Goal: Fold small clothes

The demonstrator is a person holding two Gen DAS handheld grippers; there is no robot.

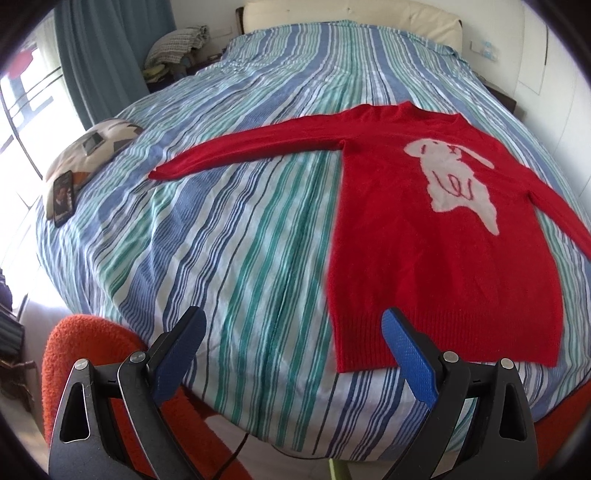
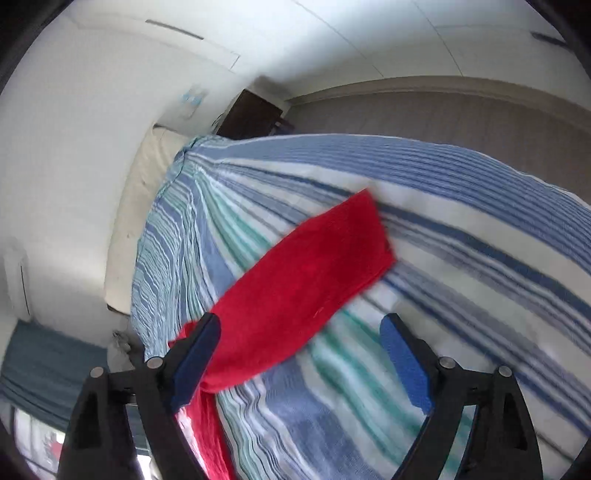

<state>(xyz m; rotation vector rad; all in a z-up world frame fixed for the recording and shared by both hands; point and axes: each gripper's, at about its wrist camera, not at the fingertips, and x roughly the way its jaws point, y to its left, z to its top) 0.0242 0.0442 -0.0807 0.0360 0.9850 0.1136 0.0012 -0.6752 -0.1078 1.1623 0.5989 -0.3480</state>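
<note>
Left fingers (image 1: 291, 354) spread wide, empty; right fingers (image 2: 299, 358) likewise; red sweater (image 1: 443, 236) flat, sleeves outstretched, white dog motif.

Sweater (image 1: 443, 240) flat on bed (image 1: 240, 221)

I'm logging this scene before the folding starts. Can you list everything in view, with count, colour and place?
sweater: one, red with a pale dog figure on the chest, spread flat on the bed, hem toward the camera
sleeve: one, red, stretched out over the bedspread in the right wrist view
bedspread: one, blue, green and white stripes, covering the bed
headboard: one, cream, far end of the bed
cushion: one, beige patterned, far left edge of the bed
phone: one, dark, lying on the cushion
curtain: one, teal, left wall
fuzzy item: one, orange, below the bed's near edge
left hand-held gripper: one, black with blue pads, open, empty
right hand-held gripper: one, same colours, open
</note>
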